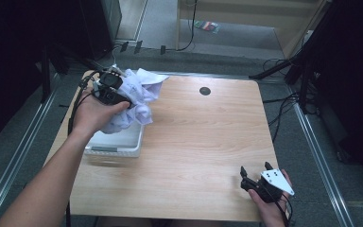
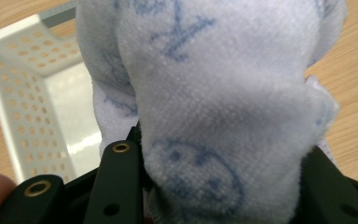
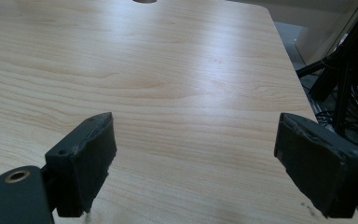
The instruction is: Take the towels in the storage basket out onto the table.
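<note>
A pale blue-white towel (image 1: 137, 94) with blue drawings hangs bunched over the far end of a white perforated basket (image 1: 118, 144) at the table's left. My left gripper (image 1: 123, 97) is shut on the towel and holds it lifted above the basket. In the left gripper view the towel (image 2: 219, 93) bulges out between the two black jaws and hides their tips; the basket (image 2: 32, 93) lies below at the left. My right gripper (image 1: 255, 174) rests near the table's front right corner, jaws wide apart. The right gripper view shows its fingers (image 3: 91, 158) over bare wood with nothing between them.
The wooden table (image 1: 203, 142) has a round dark cable hole (image 1: 205, 91) near its far edge. Dark stands and cables crowd the floor on both sides, and a light wooden shelf unit stands behind the table.
</note>
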The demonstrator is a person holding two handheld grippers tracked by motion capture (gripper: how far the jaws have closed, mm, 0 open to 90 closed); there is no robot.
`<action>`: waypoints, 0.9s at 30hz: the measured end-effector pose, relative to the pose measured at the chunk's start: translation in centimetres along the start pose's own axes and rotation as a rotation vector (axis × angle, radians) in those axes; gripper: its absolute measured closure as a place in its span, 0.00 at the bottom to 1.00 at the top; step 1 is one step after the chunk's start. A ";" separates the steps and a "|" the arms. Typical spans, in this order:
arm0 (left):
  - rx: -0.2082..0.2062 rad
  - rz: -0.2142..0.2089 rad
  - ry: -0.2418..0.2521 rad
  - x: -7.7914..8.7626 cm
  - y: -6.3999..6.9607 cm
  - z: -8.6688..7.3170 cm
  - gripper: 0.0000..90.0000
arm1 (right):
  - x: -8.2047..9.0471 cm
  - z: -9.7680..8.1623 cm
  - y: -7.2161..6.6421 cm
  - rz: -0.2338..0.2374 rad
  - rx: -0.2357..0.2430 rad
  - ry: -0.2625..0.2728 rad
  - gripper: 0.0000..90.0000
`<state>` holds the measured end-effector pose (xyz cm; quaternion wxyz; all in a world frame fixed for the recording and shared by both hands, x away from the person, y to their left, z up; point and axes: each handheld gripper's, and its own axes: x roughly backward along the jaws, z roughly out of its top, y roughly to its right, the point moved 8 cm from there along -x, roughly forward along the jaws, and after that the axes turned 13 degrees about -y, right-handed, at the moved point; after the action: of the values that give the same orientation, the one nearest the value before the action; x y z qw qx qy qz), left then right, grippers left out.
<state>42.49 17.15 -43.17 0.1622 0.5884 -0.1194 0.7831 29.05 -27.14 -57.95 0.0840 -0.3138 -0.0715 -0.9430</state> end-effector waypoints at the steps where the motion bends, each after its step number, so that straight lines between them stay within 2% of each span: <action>1: -0.005 -0.001 -0.001 -0.1 0.3 0.1 0.64 | 0.0 0.0 0.0 0.001 0.000 0.000 0.14; 8: -0.038 0.000 -0.007 -0.7 2.3 1.1 0.64 | 0.0 0.0 0.0 0.004 -0.001 0.002 0.14; 27: -0.106 -0.041 -0.007 -1.6 7.3 3.0 0.63 | 0.0 0.0 0.0 0.011 -0.003 0.002 0.14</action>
<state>42.66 9.16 -43.85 0.2085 0.5840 -0.1493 0.7702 29.05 -27.14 -57.92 0.0887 -0.3133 -0.0682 -0.9431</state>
